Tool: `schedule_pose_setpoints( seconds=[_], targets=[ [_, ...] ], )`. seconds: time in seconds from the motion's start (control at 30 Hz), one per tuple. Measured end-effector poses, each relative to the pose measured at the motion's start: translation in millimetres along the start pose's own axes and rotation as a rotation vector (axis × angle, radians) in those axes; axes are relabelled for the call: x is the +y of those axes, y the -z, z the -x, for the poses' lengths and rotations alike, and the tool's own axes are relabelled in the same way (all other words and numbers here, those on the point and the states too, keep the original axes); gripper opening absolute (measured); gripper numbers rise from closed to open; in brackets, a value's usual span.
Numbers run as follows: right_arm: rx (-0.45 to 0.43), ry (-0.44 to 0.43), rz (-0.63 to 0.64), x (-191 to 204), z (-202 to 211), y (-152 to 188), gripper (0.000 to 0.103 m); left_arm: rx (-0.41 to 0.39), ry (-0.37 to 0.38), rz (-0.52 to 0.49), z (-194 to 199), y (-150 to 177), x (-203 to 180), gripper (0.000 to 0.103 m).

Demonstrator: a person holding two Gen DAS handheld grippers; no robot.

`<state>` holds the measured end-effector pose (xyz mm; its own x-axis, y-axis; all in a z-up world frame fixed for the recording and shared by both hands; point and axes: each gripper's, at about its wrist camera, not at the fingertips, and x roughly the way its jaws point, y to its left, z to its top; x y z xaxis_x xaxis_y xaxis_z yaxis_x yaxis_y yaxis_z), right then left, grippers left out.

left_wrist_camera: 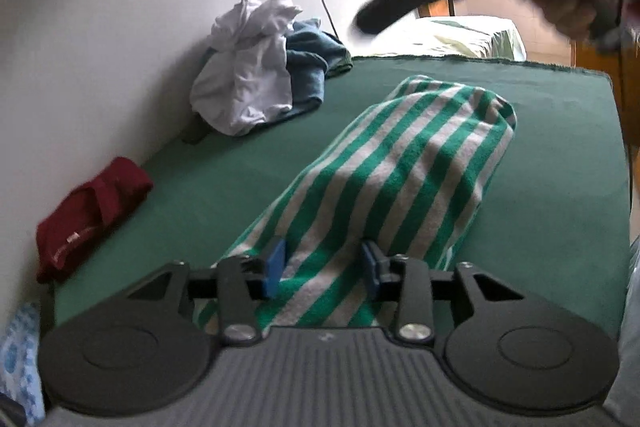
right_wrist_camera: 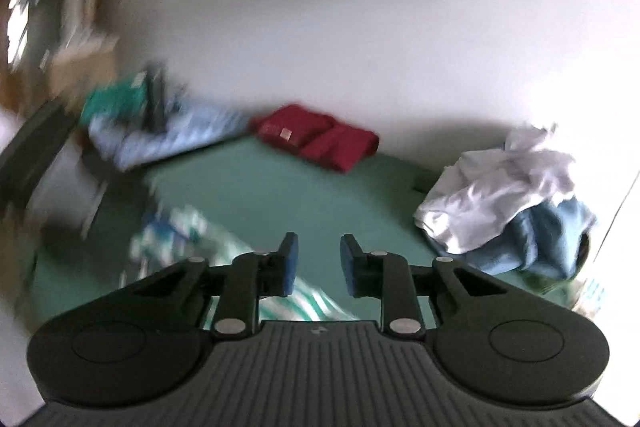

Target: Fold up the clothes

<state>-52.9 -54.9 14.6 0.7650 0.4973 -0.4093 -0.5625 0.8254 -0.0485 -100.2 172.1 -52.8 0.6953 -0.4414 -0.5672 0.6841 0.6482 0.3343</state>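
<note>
We have the striped towel [left_wrist_camera: 384,179] lying folded into a long band on the green surface [left_wrist_camera: 560,155], its near end between our left gripper [left_wrist_camera: 324,269] jaws. Those jaws stand partly open, the blue pads [left_wrist_camera: 275,267] to either side of the cloth and not pressing on it, so nothing is held. The right gripper [right_wrist_camera: 318,263] is up off the surface, jaws partly open and empty.

We judge the towel soft, thick and light; it will sag and unfold if lifted by one layer. Better to pinch all layers at a corner or a folded edge.

The surface is a flat green cloth cover against a white wall. A red folded garment [left_wrist_camera: 90,215] lies by the wall, and a white crumpled garment [left_wrist_camera: 248,67] sits on a blue one [left_wrist_camera: 312,67] at the far corner.
</note>
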Motion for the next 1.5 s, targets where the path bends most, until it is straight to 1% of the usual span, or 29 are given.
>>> schedule_pose_setpoints(
  seconds=[0.03, 0.07, 0.13, 0.2, 0.27, 0.33, 0.43, 0.5, 0.6, 0.67, 0.7, 0.77, 0.8, 0.87, 0.9, 0.97, 1.0, 1.1, 1.13, 1.23, 1.3, 1.4, 1.43, 1.5],
  targets=[
    [0.001, 0.022, -0.024, 6, -18, 4, 0.03, -0.005, -0.005, 0.018, 1, 2, -1, 0.039],
    [0.026, 0.028, -0.014, 13, -26, 17, 0.03, -0.009, -0.005, 0.045, 4, 6, -1, 0.04],
    [0.08, 0.037, 0.014, 29, -38, 46, 0.035, -0.027, -0.015, 0.05, 2, 10, -4, 0.041],
    [0.044, 0.064, 0.034, 35, -32, 72, 0.036, -0.06, -0.038, 0.017, 0, 17, -18, 0.047],
    [0.003, 0.093, 0.053, 41, -25, 97, 0.037, -0.096, -0.083, -0.014, -2, 23, -32, 0.05],
    [0.011, 0.1, 0.076, 42, -32, 96, 0.038, -0.114, -0.098, -0.017, -5, 25, -34, 0.051],
    [0.03, 0.107, 0.108, 42, -47, 92, 0.039, -0.091, -0.061, 0.058, -9, 14, -17, 0.051],
    [0.04, 0.119, 0.101, 46, -45, 90, 0.039, -0.082, -0.041, 0.051, -6, 12, -13, 0.052],
    [0.055, 0.138, 0.105, 49, -37, 83, 0.038, -0.074, -0.021, 0.029, -2, 10, -8, 0.057],
    [0.024, 0.173, 0.053, 53, -23, 72, 0.037, -0.079, -0.03, 0.022, -1, 12, -11, 0.059],
    [-0.007, 0.181, 0.026, 56, -17, 68, 0.034, -0.081, -0.035, 0.018, -1, 13, -12, 0.06],
    [-0.07, 0.195, -0.029, 64, -6, 60, 0.034, -0.085, -0.041, 0.041, -1, 12, -11, 0.062],
    [-0.057, 0.177, -0.056, 68, -10, 59, 0.034, -0.087, -0.045, 0.052, -1, 12, -10, 0.063],
    [-0.004, 0.137, -0.102, 74, -22, 63, 0.033, -0.096, -0.057, 0.042, 0, 15, -11, 0.066],
    [0.011, 0.134, -0.114, 74, -24, 71, 0.034, -0.1, -0.062, 0.033, 0, 18, -12, 0.068],
    [0.036, 0.132, -0.137, 72, -28, 89, 0.032, -0.108, -0.045, 0.018, 2, 23, -15, 0.07],
    [0.027, 0.118, -0.129, 70, -25, 96, 0.031, -0.115, -0.043, 0.013, 2, 26, -18, 0.074],
    [0.033, 0.131, 0.043, 81, -31, 99, 0.031, -0.117, -0.066, -0.009, -6, 29, -28, 0.083],
    [0.034, 0.137, 0.053, 83, -34, 99, 0.032, -0.114, -0.08, -0.012, -8, 29, -31, 0.084],
    [0.013, 0.115, -0.039, 73, -34, 98, 0.032, -0.082, -0.085, -0.003, -5, 22, -29, 0.084],
    [0.003, 0.087, -0.069, 66, -31, 99, 0.032, -0.052, -0.079, 0.02, 8, 13, -23, 0.083],
    [0.0, 0.049, -0.061, 59, -30, 99, 0.032, -0.098, -0.092, 0.104, 37, -5, -7, 0.081],
    [-0.005, 0.039, -0.066, 58, -29, 100, 0.032, -0.123, -0.091, 0.147, 45, -12, 0, 0.081],
    [-0.013, 0.02, -0.074, 55, -29, 101, 0.032, -0.179, -0.087, 0.291, 53, -25, 19, 0.079]
  ],
)
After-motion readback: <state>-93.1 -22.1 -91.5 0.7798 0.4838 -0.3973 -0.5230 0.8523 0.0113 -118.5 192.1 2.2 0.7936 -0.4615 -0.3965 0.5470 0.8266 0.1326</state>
